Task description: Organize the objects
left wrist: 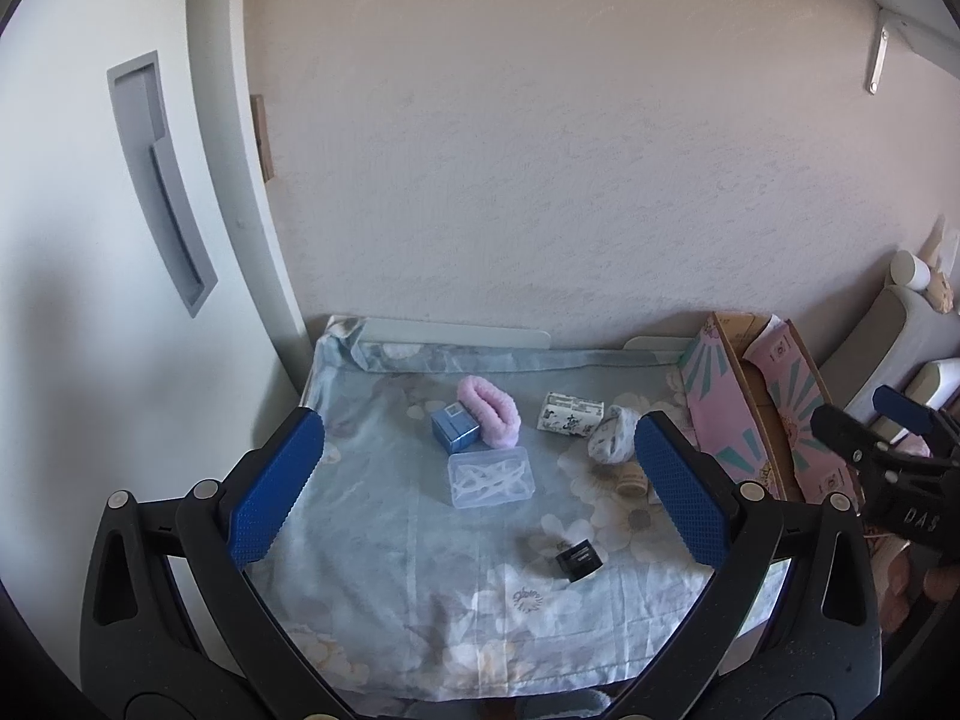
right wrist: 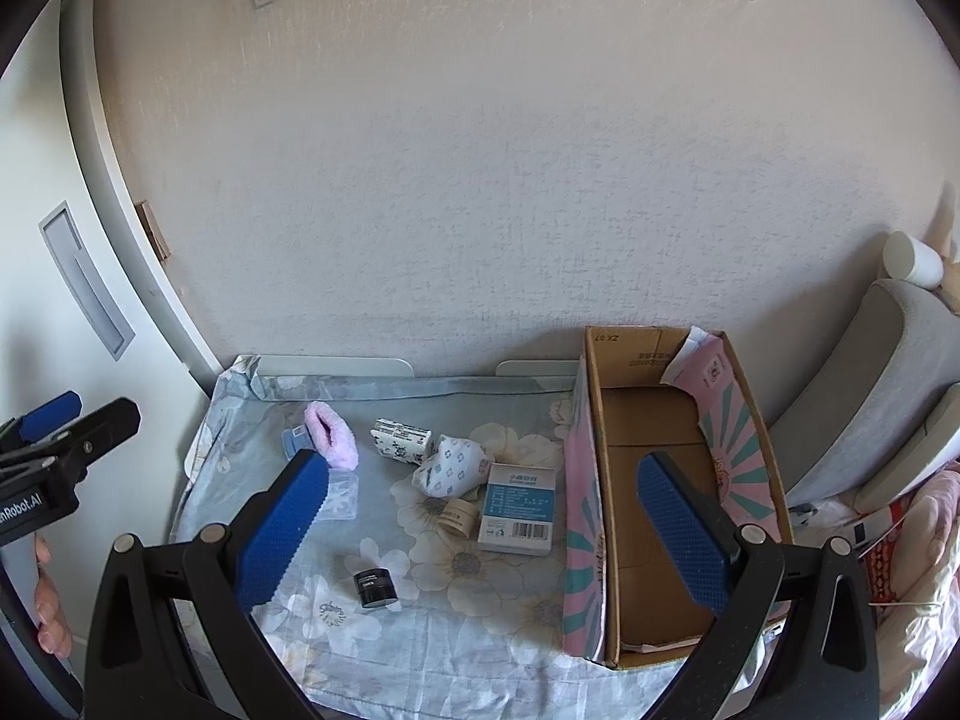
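Small items lie on a floral cloth (left wrist: 384,540): a pink fluffy band (left wrist: 487,411), a blue box (left wrist: 454,427), a clear plastic case (left wrist: 491,476), a patterned white box (left wrist: 569,414), a rolled patterned cloth (left wrist: 612,435), a small tan jar (right wrist: 457,517), a black jar (left wrist: 578,558) and a white-and-blue carton (right wrist: 519,507). An open cardboard box (right wrist: 654,420), pink outside, stands at the right. My left gripper (left wrist: 479,477) hangs open above the items. My right gripper (right wrist: 483,531) is open too, straddling the box's left wall. Neither holds anything.
A textured wall (left wrist: 540,150) backs the table. A white cabinet door (left wrist: 90,240) with a recessed handle stands at the left. Grey cushions (right wrist: 870,384) and a white cup (right wrist: 912,258) are at the right. A hand (right wrist: 48,618) shows at the left edge.
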`<move>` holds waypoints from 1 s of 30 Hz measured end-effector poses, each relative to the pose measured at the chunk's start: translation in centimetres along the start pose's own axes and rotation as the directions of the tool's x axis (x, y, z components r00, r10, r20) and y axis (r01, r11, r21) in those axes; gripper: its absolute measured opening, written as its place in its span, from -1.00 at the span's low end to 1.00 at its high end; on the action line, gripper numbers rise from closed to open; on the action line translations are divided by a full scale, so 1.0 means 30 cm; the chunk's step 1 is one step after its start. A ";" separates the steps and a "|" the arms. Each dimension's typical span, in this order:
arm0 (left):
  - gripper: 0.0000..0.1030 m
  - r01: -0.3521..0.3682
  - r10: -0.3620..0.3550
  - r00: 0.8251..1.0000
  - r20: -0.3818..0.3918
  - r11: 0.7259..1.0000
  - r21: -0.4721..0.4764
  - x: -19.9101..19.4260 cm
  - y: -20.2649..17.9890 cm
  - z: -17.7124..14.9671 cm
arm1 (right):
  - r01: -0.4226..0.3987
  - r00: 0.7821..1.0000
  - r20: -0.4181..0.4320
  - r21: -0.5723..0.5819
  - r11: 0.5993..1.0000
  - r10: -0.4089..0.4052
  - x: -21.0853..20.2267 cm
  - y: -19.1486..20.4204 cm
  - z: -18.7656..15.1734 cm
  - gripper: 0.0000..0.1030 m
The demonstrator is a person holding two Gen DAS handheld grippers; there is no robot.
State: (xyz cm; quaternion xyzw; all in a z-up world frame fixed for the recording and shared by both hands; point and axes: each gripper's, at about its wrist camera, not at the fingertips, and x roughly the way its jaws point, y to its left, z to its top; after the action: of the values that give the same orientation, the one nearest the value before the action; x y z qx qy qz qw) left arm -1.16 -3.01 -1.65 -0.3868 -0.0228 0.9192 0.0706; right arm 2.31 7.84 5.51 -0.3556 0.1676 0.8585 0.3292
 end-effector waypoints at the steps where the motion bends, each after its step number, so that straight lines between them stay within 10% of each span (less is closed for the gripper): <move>1: 0.99 -0.001 0.001 1.000 -0.006 1.000 0.002 0.005 0.011 -0.001 | -0.003 1.000 -0.005 -0.005 1.000 0.003 0.005 0.000 0.008 0.99; 30: 0.99 0.081 -0.069 0.933 -0.352 0.996 0.020 0.619 -0.020 -0.259 | -0.181 0.932 -0.342 -0.165 0.970 0.116 0.615 0.127 0.022 0.99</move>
State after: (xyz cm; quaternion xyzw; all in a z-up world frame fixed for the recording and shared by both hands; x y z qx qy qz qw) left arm -8.36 0.22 -20.17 -0.5422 -0.0089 0.8322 0.1153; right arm -10.40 13.63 -7.14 -0.5108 0.1627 0.8215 0.1943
